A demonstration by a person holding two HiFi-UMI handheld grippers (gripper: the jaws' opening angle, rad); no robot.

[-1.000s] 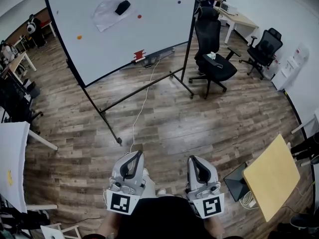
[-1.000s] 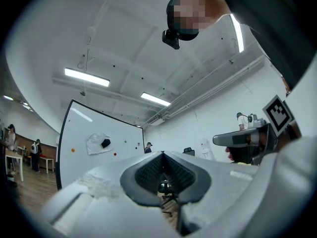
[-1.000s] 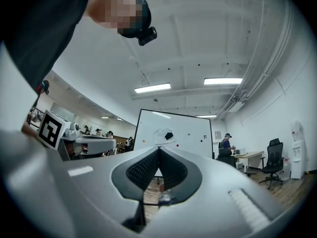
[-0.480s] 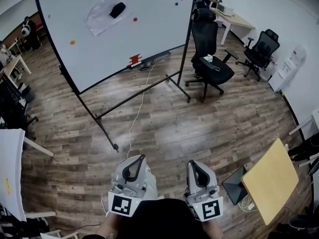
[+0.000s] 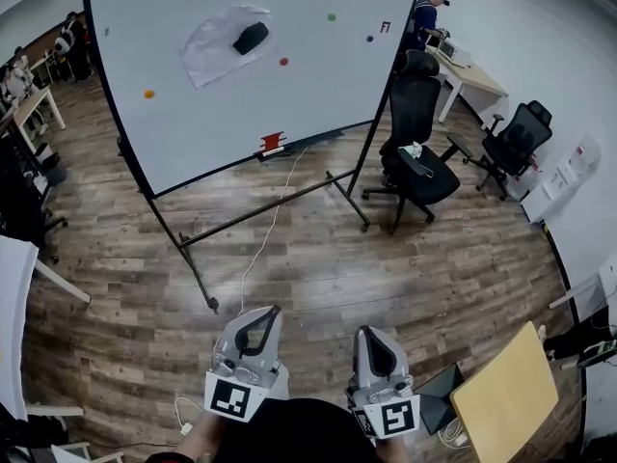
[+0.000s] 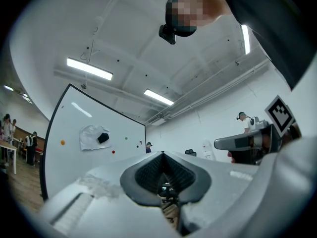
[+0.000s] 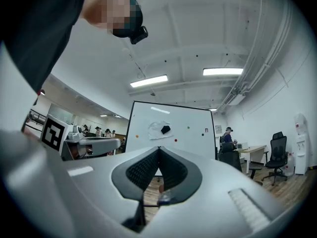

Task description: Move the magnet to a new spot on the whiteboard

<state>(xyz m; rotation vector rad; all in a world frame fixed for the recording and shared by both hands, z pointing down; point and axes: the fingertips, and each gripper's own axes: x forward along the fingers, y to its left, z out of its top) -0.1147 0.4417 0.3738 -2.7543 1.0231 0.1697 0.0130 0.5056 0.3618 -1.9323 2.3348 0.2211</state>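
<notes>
Approach step, by the look of it: no magnet touched yet. Left gripper (image 5: 268, 314) and right gripper (image 5: 369, 336) both clenched on nothing, held low near the body. Small round magnets up on the whiteboard (image 5: 222, 133), well apart from either gripper, across the wooden floor (image 5: 318, 258): orange magnet (image 5: 148, 94) at left, red magnet (image 5: 283, 62) mid-board, green magnet (image 5: 331, 16) and dark magnet (image 5: 369, 39) toward the upper right. Next, probably: close the gap, settle on one magnet, spread the jaws before reaching it.

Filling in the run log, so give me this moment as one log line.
phase: before grasp | left gripper: shut, empty | right gripper: shut, empty | magnets: on whiteboard, untouched
</notes>
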